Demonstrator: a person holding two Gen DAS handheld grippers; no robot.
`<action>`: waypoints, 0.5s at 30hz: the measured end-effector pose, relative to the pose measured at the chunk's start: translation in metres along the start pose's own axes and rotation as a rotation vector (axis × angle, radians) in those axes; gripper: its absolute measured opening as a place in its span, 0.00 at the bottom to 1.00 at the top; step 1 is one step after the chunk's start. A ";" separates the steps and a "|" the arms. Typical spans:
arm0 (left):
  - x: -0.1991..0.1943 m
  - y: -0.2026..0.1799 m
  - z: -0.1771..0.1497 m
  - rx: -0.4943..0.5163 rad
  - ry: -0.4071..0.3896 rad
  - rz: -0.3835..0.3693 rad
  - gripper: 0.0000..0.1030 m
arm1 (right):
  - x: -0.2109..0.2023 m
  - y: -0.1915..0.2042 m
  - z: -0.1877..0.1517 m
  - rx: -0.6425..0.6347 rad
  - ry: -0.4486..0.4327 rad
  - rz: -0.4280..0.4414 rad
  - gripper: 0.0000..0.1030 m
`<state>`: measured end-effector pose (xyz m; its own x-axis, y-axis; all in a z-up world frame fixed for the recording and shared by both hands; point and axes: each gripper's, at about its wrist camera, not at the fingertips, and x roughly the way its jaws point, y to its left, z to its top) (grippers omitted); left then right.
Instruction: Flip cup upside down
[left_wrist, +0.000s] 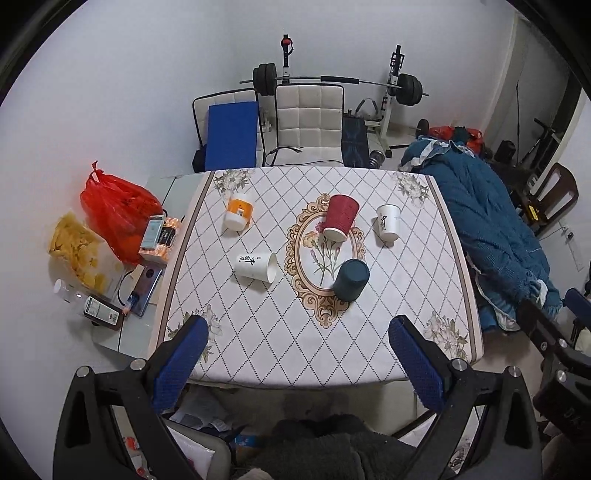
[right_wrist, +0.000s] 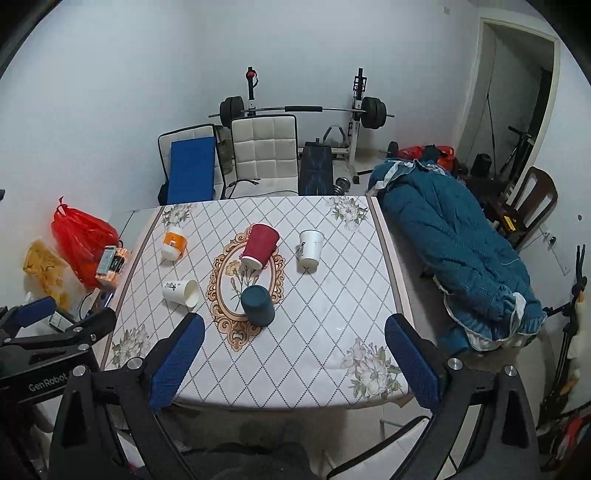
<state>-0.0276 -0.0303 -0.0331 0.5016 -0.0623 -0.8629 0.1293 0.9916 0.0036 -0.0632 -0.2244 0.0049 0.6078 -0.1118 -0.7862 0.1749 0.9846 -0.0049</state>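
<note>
Several paper cups sit on a quilted tablecloth (left_wrist: 280, 343) (right_wrist: 295, 332). A red cup (left_wrist: 340, 217) (right_wrist: 259, 245) stands near the middle with its mouth up. A white printed cup (left_wrist: 388, 222) (right_wrist: 310, 248) stands upright to its right. A dark teal cup (left_wrist: 351, 279) (right_wrist: 257, 305) stands upside down. A white cup (left_wrist: 255, 267) (right_wrist: 181, 292) lies on its side at the left. An orange and white cup (left_wrist: 238, 213) (right_wrist: 173, 243) stands at the back left. My left gripper (left_wrist: 299, 328) and right gripper (right_wrist: 295, 325) are open and empty, above the near table edge.
A side surface at the left holds a red plastic bag (left_wrist: 114, 210) (right_wrist: 79, 240), a bag of chips (left_wrist: 79, 251), small boxes and a phone. A blue quilt (left_wrist: 491, 229) (right_wrist: 461, 251) lies right of the table. White chairs (left_wrist: 308, 122) and a barbell rack (left_wrist: 332, 81) stand behind.
</note>
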 end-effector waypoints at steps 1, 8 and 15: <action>-0.002 0.000 0.001 0.000 0.000 0.002 0.97 | -0.002 -0.001 0.001 -0.001 0.003 0.000 0.97; -0.007 0.000 0.002 -0.012 0.019 -0.003 0.97 | -0.002 -0.009 0.006 0.015 0.014 -0.001 0.97; -0.003 -0.002 0.004 -0.001 0.046 0.014 0.97 | 0.008 -0.007 0.008 0.016 0.030 0.001 0.97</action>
<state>-0.0264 -0.0329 -0.0284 0.4632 -0.0436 -0.8852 0.1218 0.9924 0.0148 -0.0539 -0.2336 0.0035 0.5843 -0.1068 -0.8045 0.1870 0.9824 0.0054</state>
